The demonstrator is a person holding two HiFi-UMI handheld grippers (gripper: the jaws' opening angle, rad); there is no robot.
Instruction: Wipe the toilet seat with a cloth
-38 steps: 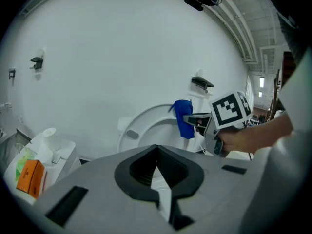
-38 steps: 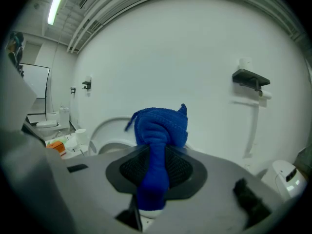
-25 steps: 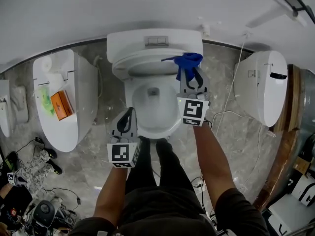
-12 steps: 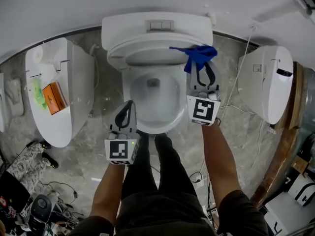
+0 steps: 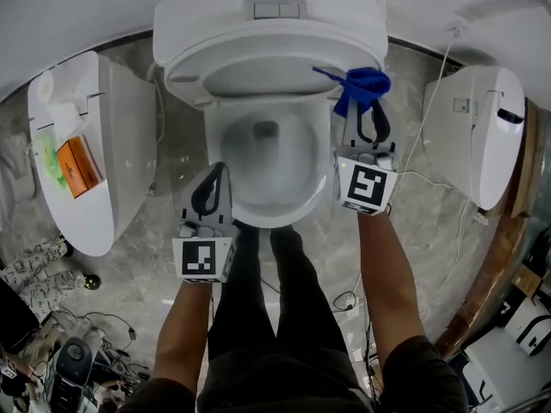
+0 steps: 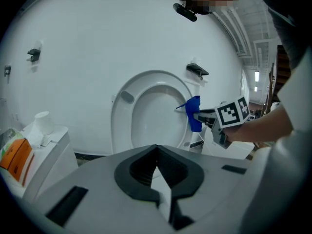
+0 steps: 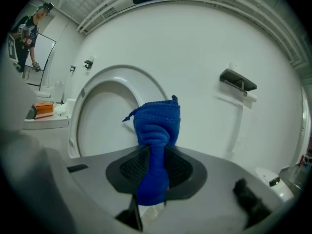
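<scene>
The left gripper (image 5: 220,170) hung at the near left rim of the toilet bowl (image 5: 320,188). Its jaws were fully together with nothing between them. The right gripper (image 5: 365,106) sat farther forward over the bowl's right rim, jaws clamped on a blue cloth (image 5: 362,83). The cloth passed between the jaws and bunched beyond their tips, close to the right edge of the raised toilet seat (image 5: 250,80). Contact could not be confirmed.
</scene>
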